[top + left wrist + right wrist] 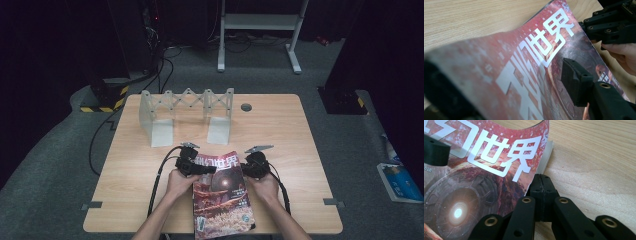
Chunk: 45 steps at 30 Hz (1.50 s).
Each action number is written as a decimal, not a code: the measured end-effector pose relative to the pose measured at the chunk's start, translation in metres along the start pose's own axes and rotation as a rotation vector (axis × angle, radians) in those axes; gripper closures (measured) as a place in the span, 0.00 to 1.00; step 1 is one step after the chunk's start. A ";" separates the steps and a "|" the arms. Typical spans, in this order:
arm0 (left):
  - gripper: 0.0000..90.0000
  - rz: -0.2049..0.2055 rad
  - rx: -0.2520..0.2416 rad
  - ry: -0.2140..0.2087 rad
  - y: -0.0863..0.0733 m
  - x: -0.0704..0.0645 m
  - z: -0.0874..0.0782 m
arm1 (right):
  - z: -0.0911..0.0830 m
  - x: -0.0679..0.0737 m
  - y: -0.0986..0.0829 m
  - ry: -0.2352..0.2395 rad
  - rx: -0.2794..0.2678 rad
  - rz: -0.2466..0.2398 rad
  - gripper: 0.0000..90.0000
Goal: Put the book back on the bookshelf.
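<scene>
Two handheld grippers, the left gripper (pixel 200 169) and the right gripper (pixel 248 167), are built of matte black plastic, each topped by a grey three-cornered plate and trailing a black cable that loops back past the person's bare forearms, where no sleeves are seen. Seen close in the right gripper view, the linkage arms carry brass-coloured round bushings at their pivots and end in blocky black fingers (pixel 543 192). In the left gripper view, the fingers (pixel 575 82) show small round holes and a brass insert.

We are holding the left gripper (pixel 204 169) with jaws parted, right gripper (pixel 541 185) with jaws pressed together, forearms converging.
</scene>
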State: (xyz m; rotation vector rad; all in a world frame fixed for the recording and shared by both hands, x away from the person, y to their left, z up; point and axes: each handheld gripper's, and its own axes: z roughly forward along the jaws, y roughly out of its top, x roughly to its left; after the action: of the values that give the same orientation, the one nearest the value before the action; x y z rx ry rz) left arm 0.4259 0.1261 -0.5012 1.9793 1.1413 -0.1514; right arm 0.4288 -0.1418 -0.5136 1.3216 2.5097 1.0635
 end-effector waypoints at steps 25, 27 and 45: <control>0.88 0.033 -0.057 -0.012 0.008 -0.026 -0.028 | -0.025 -0.006 -0.017 0.053 -0.054 0.005 0.86; 0.89 0.050 -0.062 -0.018 0.010 -0.032 -0.030 | -0.029 -0.007 -0.020 0.041 -0.071 -0.001 0.83; 0.93 0.194 -0.060 -0.092 0.023 -0.075 -0.053 | -0.063 -0.045 -0.055 -0.111 -0.158 0.010 0.62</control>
State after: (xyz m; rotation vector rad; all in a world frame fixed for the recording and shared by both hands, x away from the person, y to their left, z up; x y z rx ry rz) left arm 0.3852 0.1078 -0.4174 1.9954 0.8802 -0.1046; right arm 0.3941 -0.2302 -0.5101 1.3116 2.2913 1.1310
